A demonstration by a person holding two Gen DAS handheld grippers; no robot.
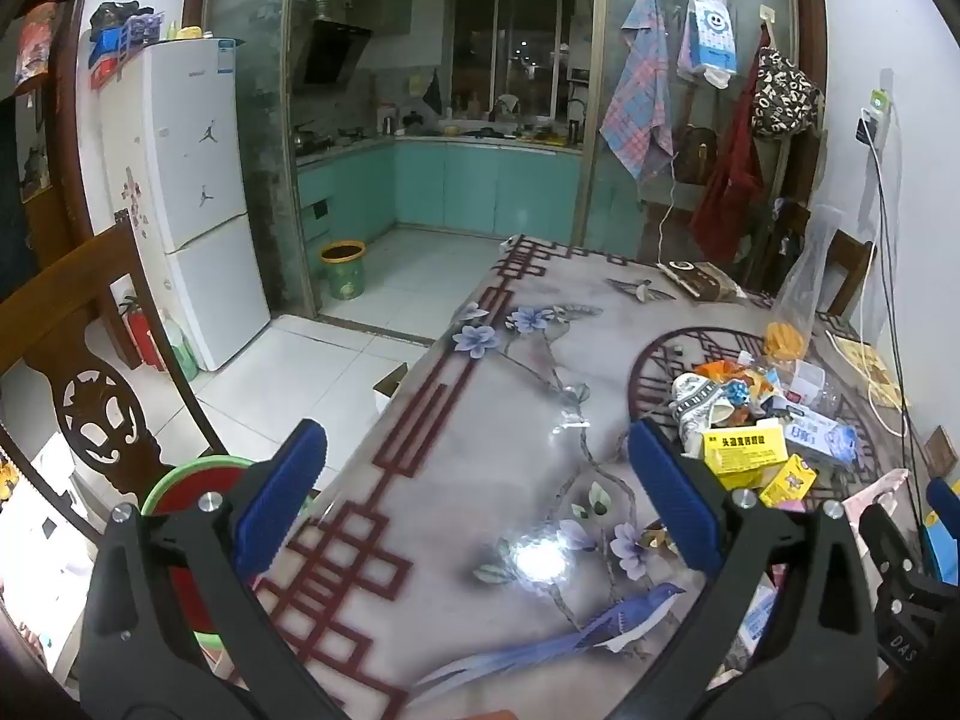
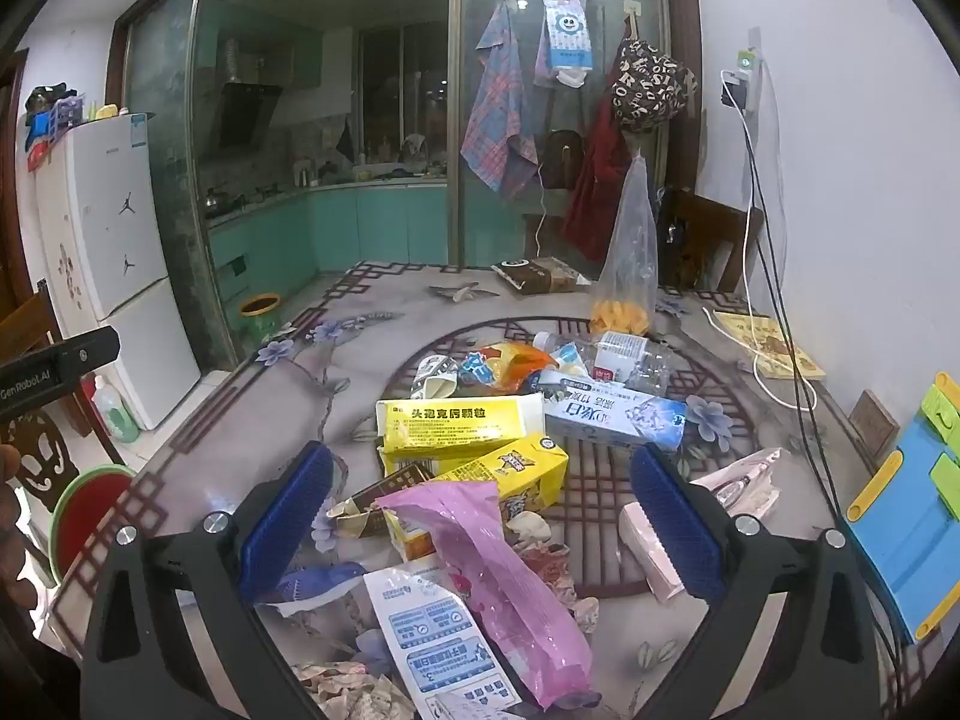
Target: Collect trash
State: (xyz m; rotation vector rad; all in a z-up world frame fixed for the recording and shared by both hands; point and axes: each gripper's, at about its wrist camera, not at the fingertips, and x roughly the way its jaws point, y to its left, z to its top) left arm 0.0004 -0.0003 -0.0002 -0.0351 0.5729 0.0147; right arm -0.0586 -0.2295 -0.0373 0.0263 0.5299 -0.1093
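Right gripper (image 2: 480, 531) gapes wide over pink wrapper (image 2: 510, 576), long axis 11-to-5 o'clock. Left gripper (image 1: 477, 501), also unclenched, holds nothing; trash sits at its 2 o'clock.

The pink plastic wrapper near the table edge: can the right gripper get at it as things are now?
Probably yes. The right gripper is open, and the pink plastic wrapper lies on top of the trash between its two fingers with nothing covering it. The yellow carton sits just behind, so it may be touched too.

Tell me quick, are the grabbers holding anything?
Left gripper: open, holding nothing, over bare table.
Right gripper: open, holding nothing, pink wrapper between its jaws.
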